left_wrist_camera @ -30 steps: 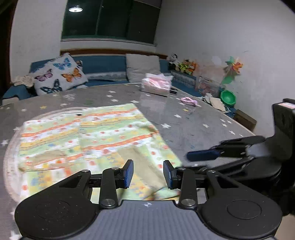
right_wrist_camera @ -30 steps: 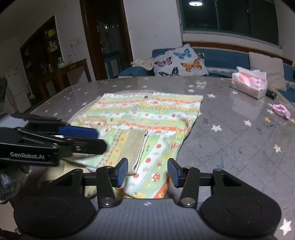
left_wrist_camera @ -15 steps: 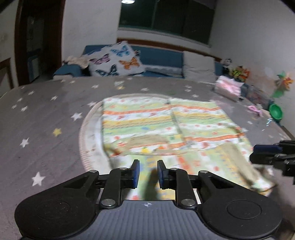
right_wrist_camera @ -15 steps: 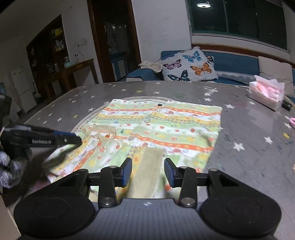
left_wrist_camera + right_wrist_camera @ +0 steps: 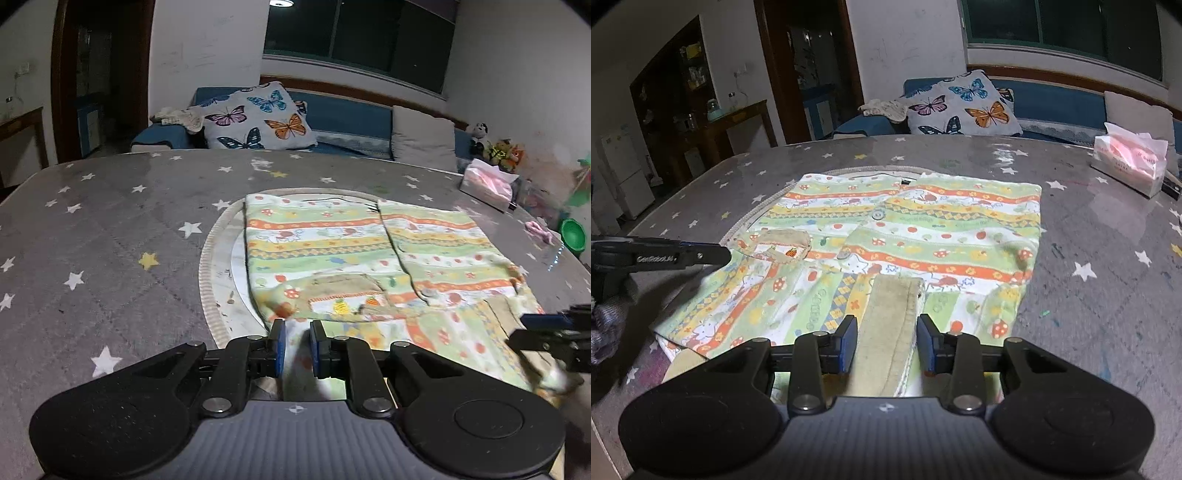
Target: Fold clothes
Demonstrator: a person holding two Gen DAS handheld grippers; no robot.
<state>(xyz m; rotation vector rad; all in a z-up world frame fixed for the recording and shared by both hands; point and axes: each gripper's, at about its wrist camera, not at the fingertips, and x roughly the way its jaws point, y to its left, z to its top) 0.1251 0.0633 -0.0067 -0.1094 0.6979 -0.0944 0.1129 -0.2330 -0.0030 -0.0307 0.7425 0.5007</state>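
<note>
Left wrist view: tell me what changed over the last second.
The left tool swung from the garment's right side to its near left corner, and its jaws have just been closing, with cloth between them. The right tool has been closing around the beige cuff. The garment lies spread on the table, tissue box unmoved.

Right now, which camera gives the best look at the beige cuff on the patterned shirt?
The right wrist view: the beige cuff lies centred between the right gripper fingers, unblocked. In the left wrist view it sits blurred at the right edge, partly behind that gripper.
</note>
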